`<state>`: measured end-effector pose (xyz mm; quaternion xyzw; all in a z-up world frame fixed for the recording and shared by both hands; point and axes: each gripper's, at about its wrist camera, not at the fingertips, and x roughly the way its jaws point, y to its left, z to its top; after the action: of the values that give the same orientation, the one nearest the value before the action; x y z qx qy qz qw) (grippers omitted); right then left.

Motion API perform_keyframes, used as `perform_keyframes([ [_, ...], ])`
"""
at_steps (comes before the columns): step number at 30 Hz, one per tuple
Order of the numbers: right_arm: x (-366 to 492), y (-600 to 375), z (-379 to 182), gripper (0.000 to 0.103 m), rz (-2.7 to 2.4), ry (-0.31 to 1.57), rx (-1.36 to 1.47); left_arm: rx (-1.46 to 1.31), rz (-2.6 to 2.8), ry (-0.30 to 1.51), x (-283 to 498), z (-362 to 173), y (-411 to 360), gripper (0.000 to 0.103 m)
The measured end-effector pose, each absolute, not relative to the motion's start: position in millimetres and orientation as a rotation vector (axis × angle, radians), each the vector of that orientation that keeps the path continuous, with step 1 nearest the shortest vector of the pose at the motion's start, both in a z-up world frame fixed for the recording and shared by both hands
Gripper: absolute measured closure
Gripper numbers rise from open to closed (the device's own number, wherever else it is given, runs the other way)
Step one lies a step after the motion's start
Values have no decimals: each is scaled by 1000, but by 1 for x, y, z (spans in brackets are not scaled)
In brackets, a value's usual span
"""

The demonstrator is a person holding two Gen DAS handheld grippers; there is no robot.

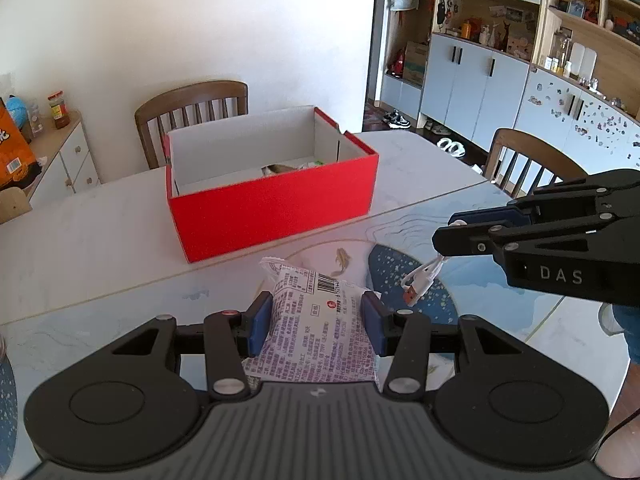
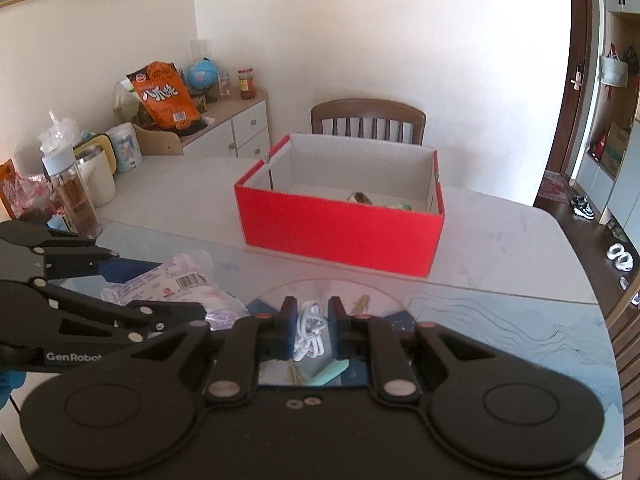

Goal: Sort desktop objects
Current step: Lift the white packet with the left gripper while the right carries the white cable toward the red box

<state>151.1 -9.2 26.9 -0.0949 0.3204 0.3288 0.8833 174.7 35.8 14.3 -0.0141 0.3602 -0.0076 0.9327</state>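
Left gripper is clamping a white snack packet between its blue pads; the packet is showing printed text and a barcode and is sitting raised over the near edge of the table. In the right wrist view the same left gripper is coming in from the left side with the packet pinched between its fingers.

Right gripper is closed on a coiled white USB cable, loops bunching between the blue pads. From the left wrist view the right gripper is reaching in from the right, with the cable hanging below it and its orange-tipped plug dangling over a blue patterned mat.

Red cardboard box is standing open on the table, beyond both grippers, white inside. Some items are lying at its bottom, partly hidden by the front wall; cannot tell what they are. The box is sitting in front of a wooden chair.

A pale green strip is lying on the table under the right gripper. On the far left of the table a clear bottle and mugs are standing together. An orange snack bag is leaning on a sideboard by the wall.
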Motion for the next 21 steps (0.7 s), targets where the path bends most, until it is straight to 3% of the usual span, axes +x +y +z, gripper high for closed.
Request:
perform_keyframes([
  [21,164,-6,63,88,648,616,-185,-44,-51,737,214,57,49,56],
])
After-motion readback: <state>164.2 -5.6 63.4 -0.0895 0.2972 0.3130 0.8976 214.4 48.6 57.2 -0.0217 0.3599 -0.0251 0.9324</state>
